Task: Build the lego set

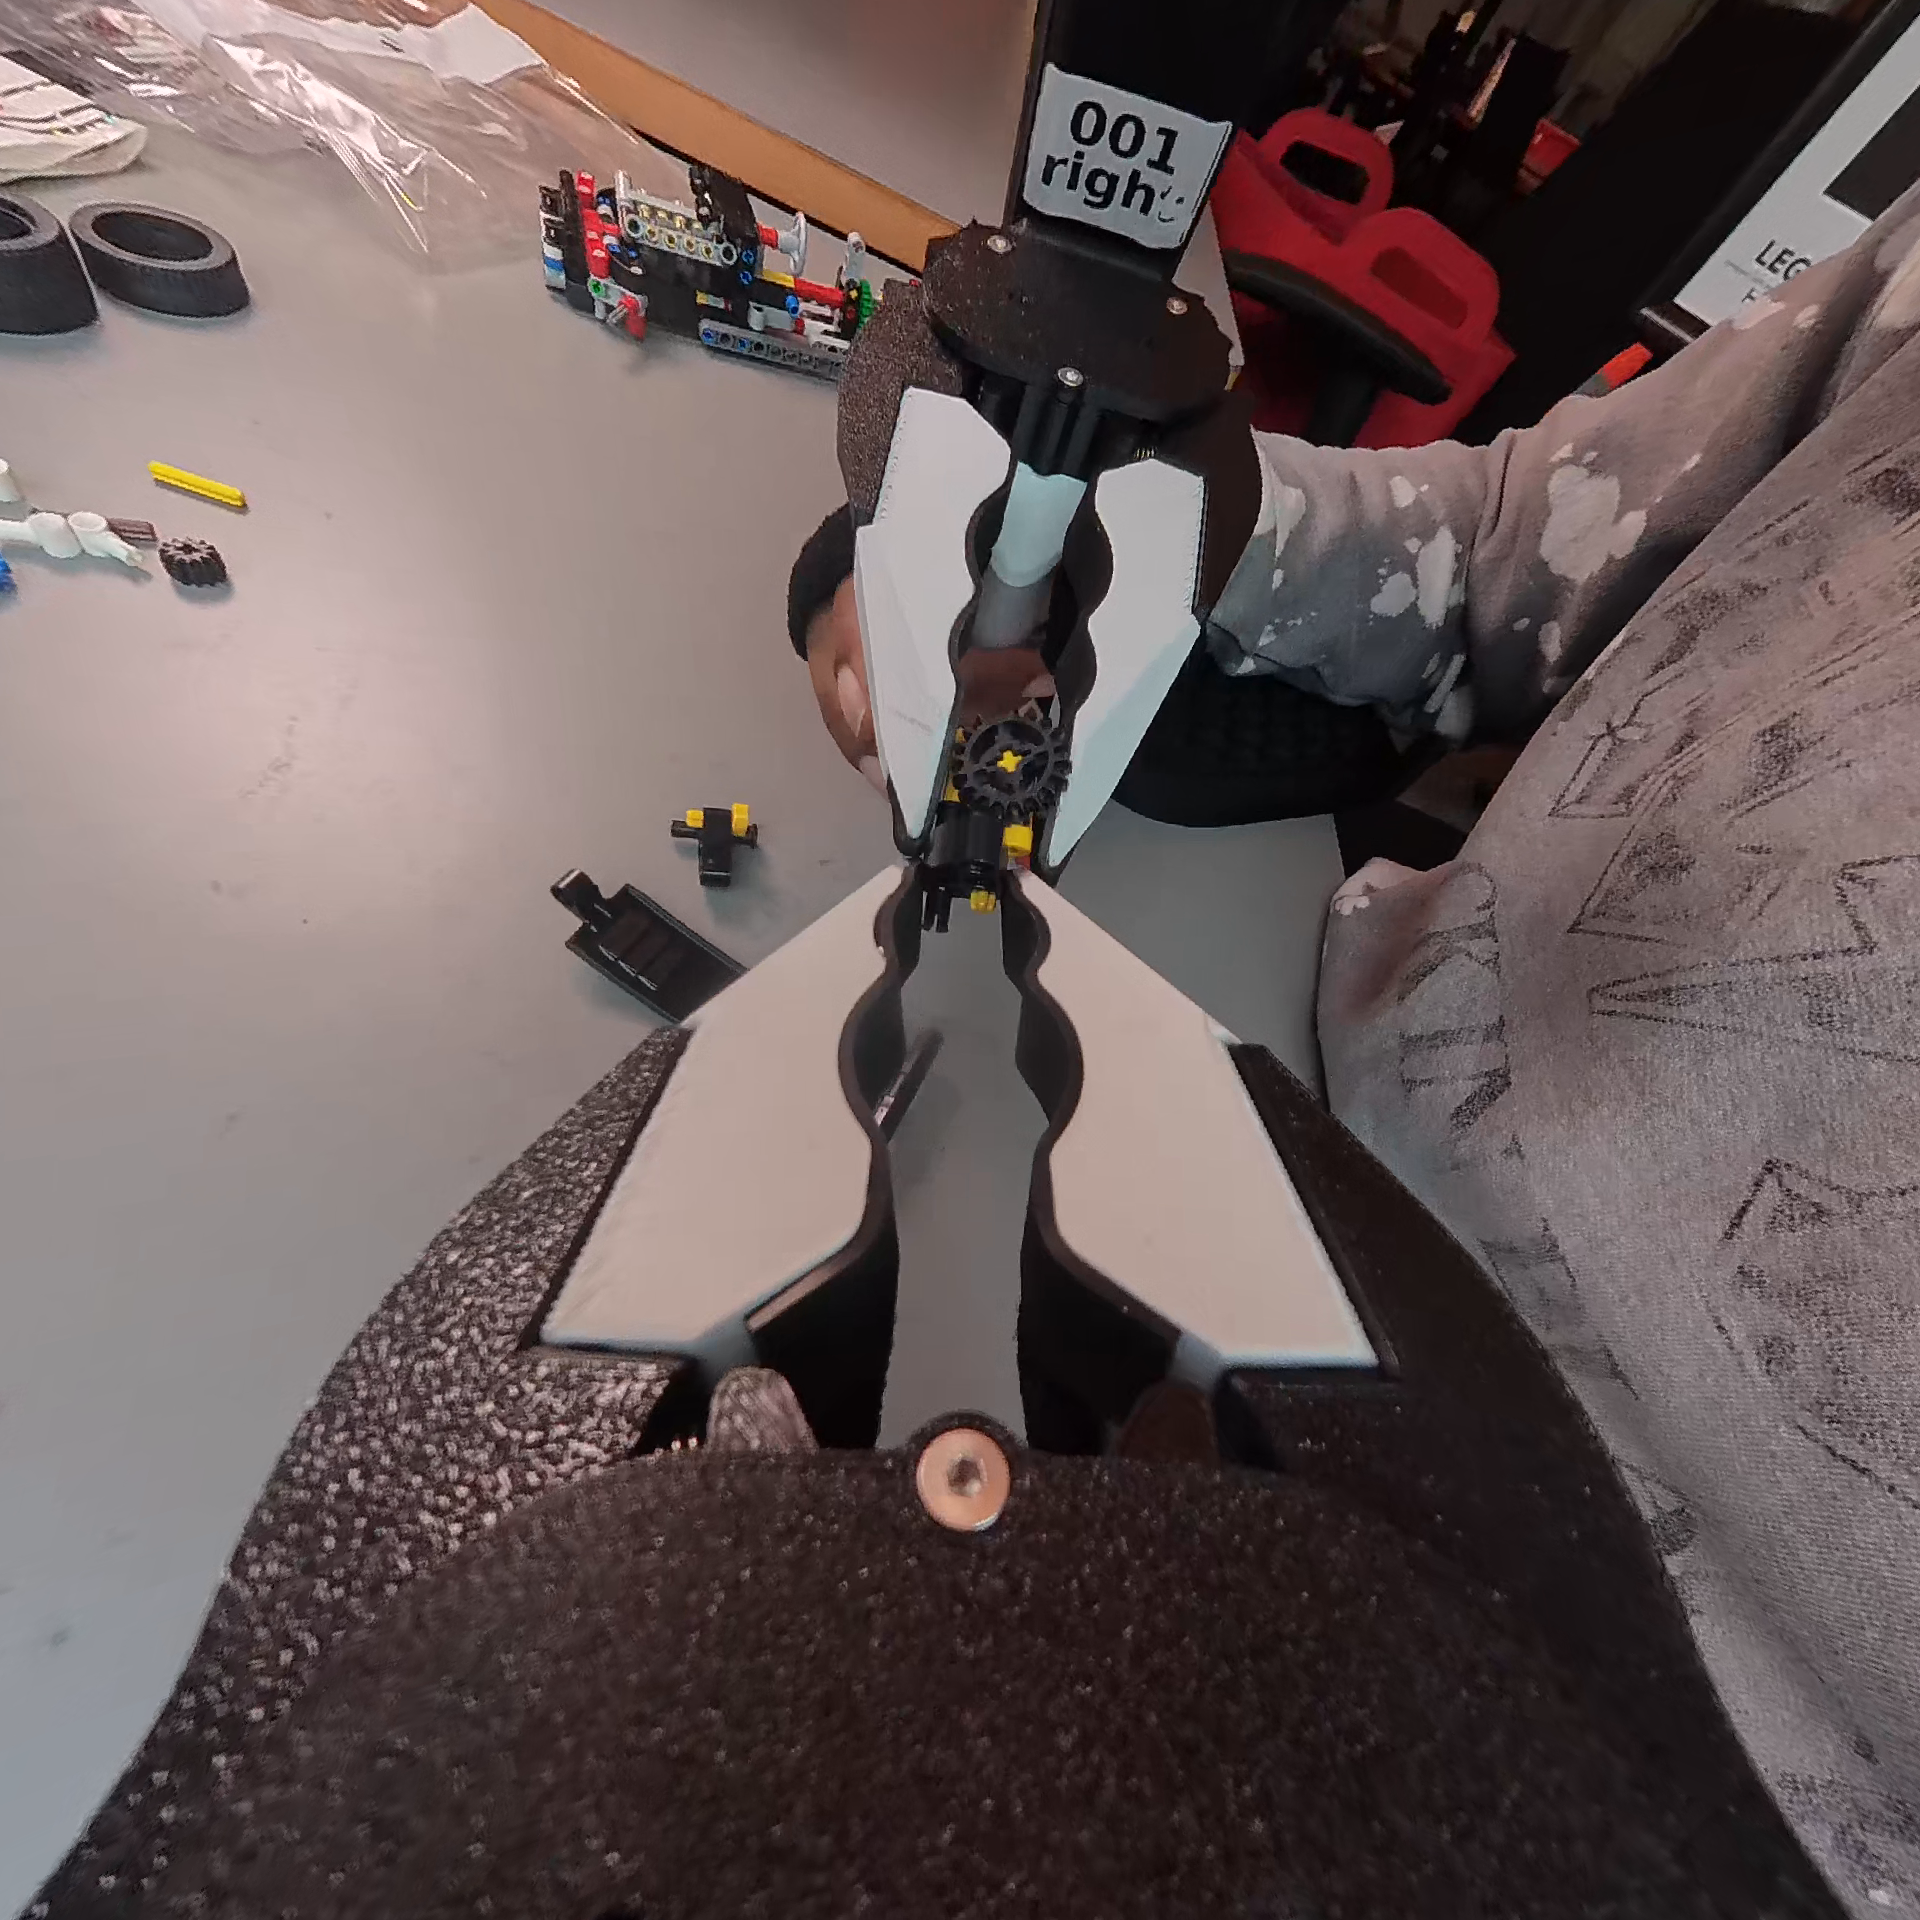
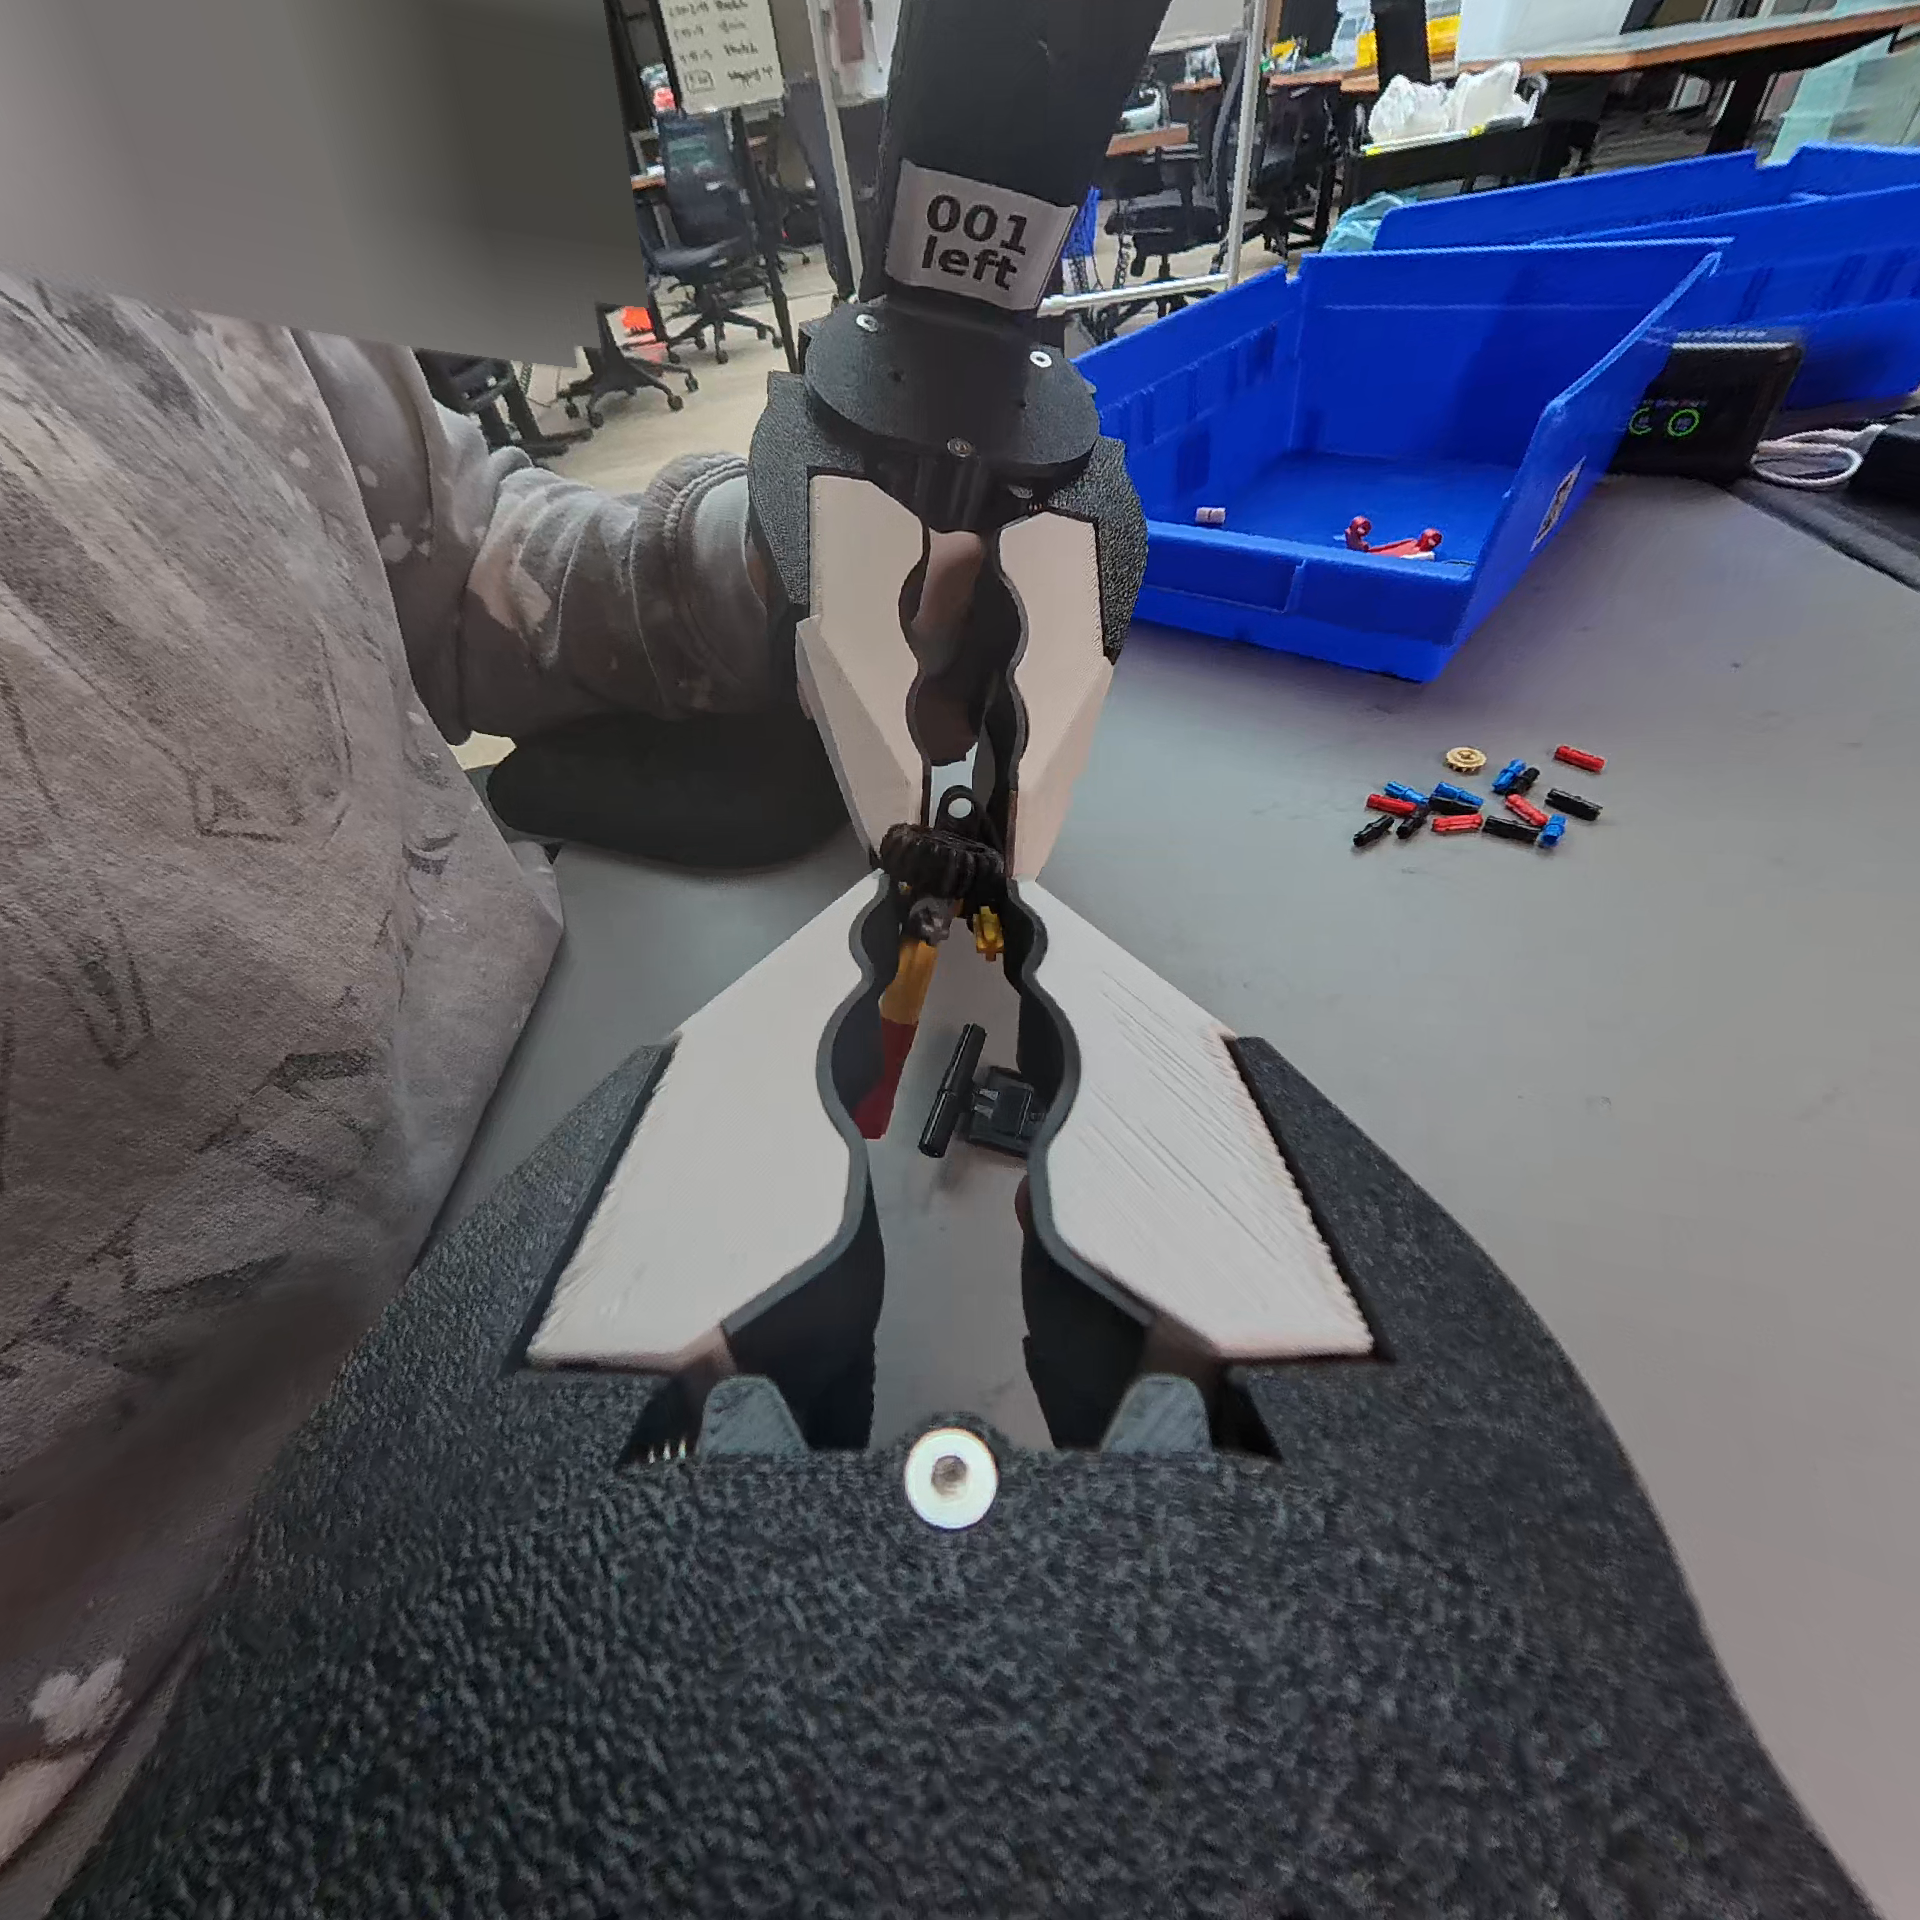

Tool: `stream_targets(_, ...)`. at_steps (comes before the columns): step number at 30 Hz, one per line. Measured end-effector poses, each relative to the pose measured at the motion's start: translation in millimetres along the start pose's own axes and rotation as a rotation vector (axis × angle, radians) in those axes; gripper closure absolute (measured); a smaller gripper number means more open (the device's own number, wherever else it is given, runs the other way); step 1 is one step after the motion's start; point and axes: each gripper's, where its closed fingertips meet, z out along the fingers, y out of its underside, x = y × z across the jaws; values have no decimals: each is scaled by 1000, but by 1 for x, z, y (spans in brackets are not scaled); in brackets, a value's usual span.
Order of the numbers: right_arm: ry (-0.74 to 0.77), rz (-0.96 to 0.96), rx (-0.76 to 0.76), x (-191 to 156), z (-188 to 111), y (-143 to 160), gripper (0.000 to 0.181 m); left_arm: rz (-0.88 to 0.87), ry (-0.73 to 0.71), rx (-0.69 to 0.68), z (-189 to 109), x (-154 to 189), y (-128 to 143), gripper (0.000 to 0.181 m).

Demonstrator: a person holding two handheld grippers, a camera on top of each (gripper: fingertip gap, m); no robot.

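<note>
Centre of the left wrist view: left gripper (image 1: 961, 878) and right gripper (image 1: 977, 847) meet tip to tip over the grey table (image 1: 364, 727), both on one small sub-assembly (image 1: 982, 831) of black and yellow parts w/ a black gear (image 1: 1008, 764) on a yellow axle.

Left gripper: fingers narrowed to a slim gap at the tips, pinching the lower black part of the sub-assembly; further back the wavy inner edges stand apart.

Right gripper: comes in from the top centre of that view, tips drawn in around the gear end, clamped on the same piece. In the right wrist view its own tips (image 2: 945, 883) close on the gear (image 2: 940, 852), w/ a yellow and red axle piece (image 2: 899, 1023) hanging down between the fingers. Left gripper (image 2: 951, 831) faces it from the top centre there.

Sub-assembly is off the table, held between the two tools.

Other bits: partly built lego model (image 1: 707, 270) upper centre-left of the left view; two black tyres (image 1: 114, 260) far upper left; small black and yellow piece (image 1: 717, 836) and a black panel (image 1: 649, 951) left of the tips. Right view: blue bin (image 2: 1403, 468) upper right, loose red, blue and black pins (image 2: 1486, 800) mid-right on the table.
</note>
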Motion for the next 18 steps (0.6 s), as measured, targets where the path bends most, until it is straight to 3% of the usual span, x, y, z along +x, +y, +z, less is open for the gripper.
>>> stream_targets(18, 35, -95, 56, -1, -8, -19, 169, -109, 90, 108, -8, 6, -18, 169)
